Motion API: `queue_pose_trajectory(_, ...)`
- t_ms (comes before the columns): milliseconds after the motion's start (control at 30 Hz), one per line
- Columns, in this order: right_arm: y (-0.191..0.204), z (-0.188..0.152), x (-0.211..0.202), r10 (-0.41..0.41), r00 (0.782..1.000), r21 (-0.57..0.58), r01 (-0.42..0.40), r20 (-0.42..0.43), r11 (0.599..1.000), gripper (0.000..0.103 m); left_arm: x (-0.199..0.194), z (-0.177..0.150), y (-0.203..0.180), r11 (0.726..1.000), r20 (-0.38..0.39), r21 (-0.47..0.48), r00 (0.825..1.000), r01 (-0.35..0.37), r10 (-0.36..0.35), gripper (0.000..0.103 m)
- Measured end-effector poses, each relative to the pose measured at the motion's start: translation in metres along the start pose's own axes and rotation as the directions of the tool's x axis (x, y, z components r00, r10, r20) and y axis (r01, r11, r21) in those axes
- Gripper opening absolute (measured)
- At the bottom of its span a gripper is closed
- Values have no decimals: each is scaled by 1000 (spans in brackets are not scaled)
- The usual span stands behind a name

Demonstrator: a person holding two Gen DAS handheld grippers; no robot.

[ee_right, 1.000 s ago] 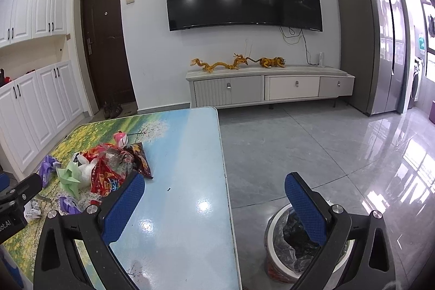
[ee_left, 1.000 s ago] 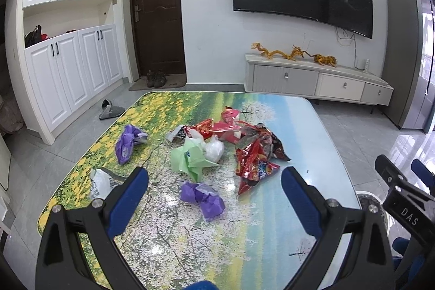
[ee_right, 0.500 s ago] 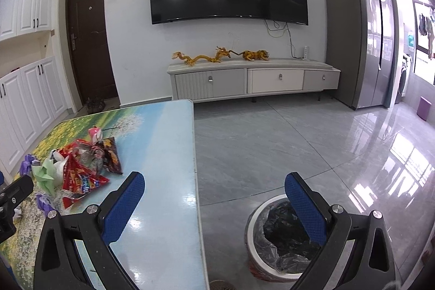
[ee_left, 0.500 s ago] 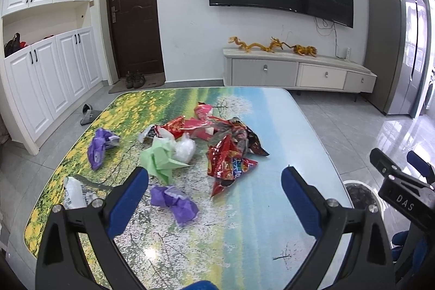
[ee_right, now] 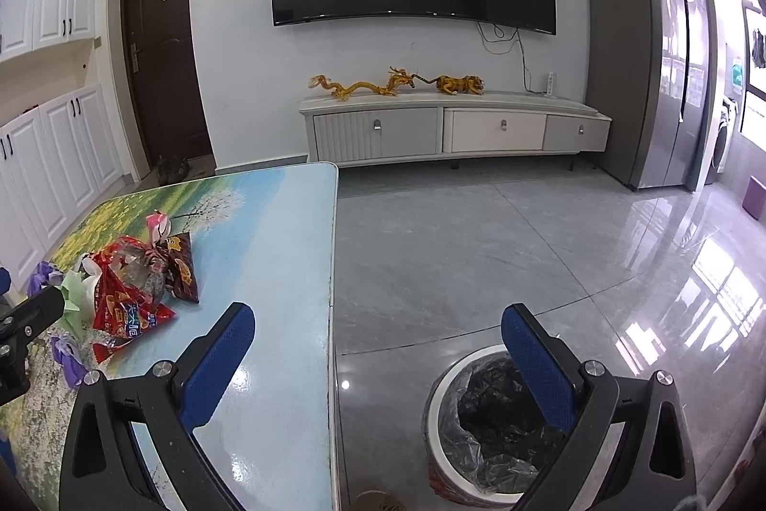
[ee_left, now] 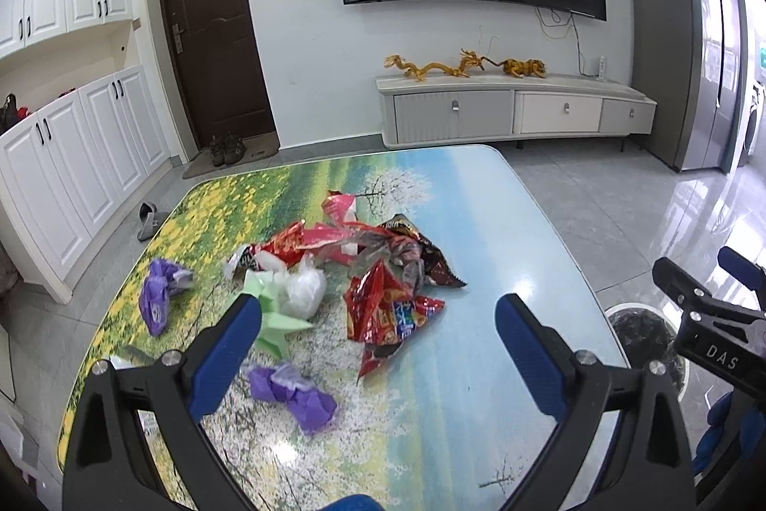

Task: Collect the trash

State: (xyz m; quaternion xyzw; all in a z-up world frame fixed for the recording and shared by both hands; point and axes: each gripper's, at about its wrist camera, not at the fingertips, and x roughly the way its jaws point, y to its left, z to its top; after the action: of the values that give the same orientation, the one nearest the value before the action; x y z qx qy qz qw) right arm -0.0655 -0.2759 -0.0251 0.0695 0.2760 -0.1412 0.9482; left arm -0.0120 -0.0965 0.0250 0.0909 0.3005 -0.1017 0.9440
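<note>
A pile of trash lies on the landscape-print table (ee_left: 478, 391): red snack wrappers (ee_left: 388, 310), a brown wrapper (ee_left: 431, 262), a green paper wad (ee_left: 273, 319), a clear plastic bag (ee_left: 304, 293) and purple wads (ee_left: 292, 386) (ee_left: 158, 295). My left gripper (ee_left: 378, 338) is open and empty, hovering just before the pile. My right gripper (ee_right: 378, 348) is open and empty over the table's right edge, above a white bin with a black liner (ee_right: 483, 420). The red wrappers also show in the right wrist view (ee_right: 127, 305).
The bin stands on the grey tile floor right of the table and also shows in the left wrist view (ee_left: 641, 334). A TV cabinet (ee_right: 450, 128) with gold dragon figures, a dark door (ee_left: 215, 41) and white cupboards (ee_left: 72, 156) line the walls.
Both grippers have swung so their views shifted: the trash pile sits further right in the left view, and the bin has moved closer under the right gripper. Both stayed open.
</note>
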Motion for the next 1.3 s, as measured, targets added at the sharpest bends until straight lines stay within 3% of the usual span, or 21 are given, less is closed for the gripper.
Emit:
queue_pose_trajectory(433, -9, 6, 24, -18, 999, -28, 17, -44, 999, 103, 25, 15, 0, 999, -29, 19, 999, 29, -28, 99)
queue_pose_trajectory(800, -2, 8, 28, 39, 995, -42, -43, -89, 998, 103, 30, 14, 10, 998, -48, 1, 997, 67, -66, 99)
queue_pose_trajectory(1300, 35, 16, 2, 87, 992, -128, -98, -88, 987, 103, -3, 5, 39, 997, -16, -45, 998, 65, -66, 99)
